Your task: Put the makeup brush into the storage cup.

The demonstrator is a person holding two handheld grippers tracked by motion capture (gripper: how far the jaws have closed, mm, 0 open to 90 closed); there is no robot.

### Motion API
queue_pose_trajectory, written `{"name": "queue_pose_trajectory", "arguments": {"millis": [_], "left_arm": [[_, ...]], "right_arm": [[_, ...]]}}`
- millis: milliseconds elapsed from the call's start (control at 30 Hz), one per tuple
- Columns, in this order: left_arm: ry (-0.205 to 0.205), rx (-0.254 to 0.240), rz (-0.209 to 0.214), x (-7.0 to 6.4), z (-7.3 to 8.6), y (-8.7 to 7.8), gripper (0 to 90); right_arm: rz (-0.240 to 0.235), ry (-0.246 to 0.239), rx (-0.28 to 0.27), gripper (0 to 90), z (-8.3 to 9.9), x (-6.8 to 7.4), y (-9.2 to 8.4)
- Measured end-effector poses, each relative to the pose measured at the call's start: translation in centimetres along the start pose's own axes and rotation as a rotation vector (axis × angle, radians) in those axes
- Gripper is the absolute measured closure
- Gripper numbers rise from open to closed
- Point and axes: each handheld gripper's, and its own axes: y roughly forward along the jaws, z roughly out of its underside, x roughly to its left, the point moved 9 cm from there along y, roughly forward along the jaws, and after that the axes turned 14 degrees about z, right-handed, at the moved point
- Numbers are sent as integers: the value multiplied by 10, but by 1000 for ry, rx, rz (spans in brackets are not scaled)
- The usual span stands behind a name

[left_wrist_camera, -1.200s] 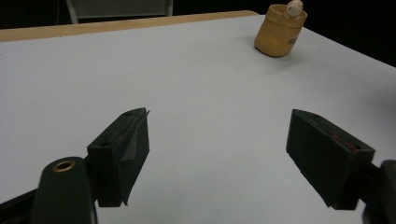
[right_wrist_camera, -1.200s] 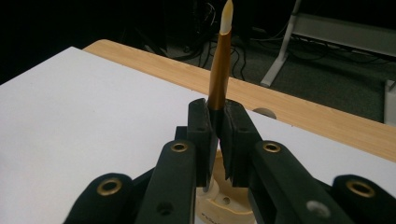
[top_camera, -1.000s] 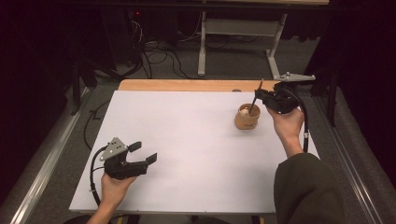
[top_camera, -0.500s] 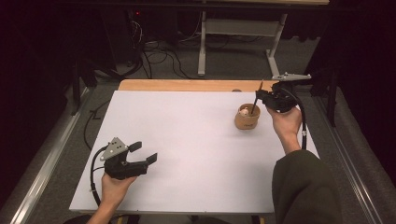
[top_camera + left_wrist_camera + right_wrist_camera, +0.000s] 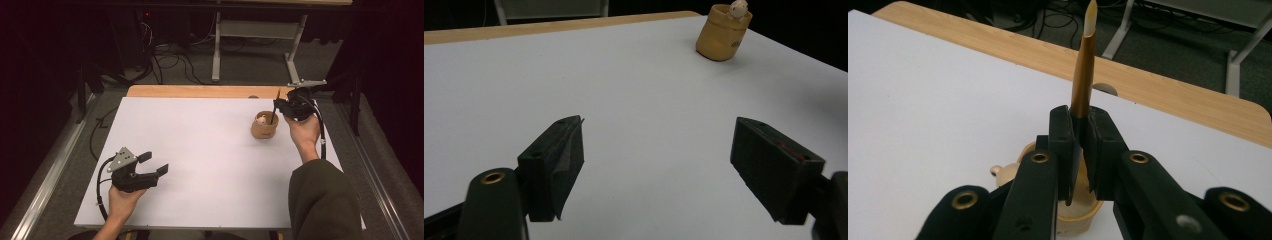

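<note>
step: you're parking the brush [image 5: 1084, 65] in the cup [image 5: 264, 126] | right gripper [image 5: 283, 106] pinching it, tip above cup | left gripper [image 5: 154, 164] wide, well away | next: lower straight, release

Table [image 5: 200, 150] bare between grippers; only cup [image 5: 264, 127] obstructs, far right.

Counting the things on and over the worktop [image 5: 200, 150]

Two claws are showing: the left claw [image 5: 153, 163] and the right claw [image 5: 278, 105], each sitting in one hand, two hands in all. One tan cup [image 5: 264, 125] is standing on the one white worktop. One brown stick [image 5: 1083, 70] is rising between the right claw's jaws. One pale round thing [image 5: 738, 8] is peeking out of the cup.
</note>
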Motion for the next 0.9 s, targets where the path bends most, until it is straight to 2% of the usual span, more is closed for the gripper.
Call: {"name": "queue_pose_trajectory", "arguments": {"millis": [400,900], "left_arm": [[-2,-3,0,0,0,0,219],[1,1,1,0,0,0,219]], "right_arm": [[18,-35,34,849,6,6,11],[28,-40,65,849,12,8,18]]}}
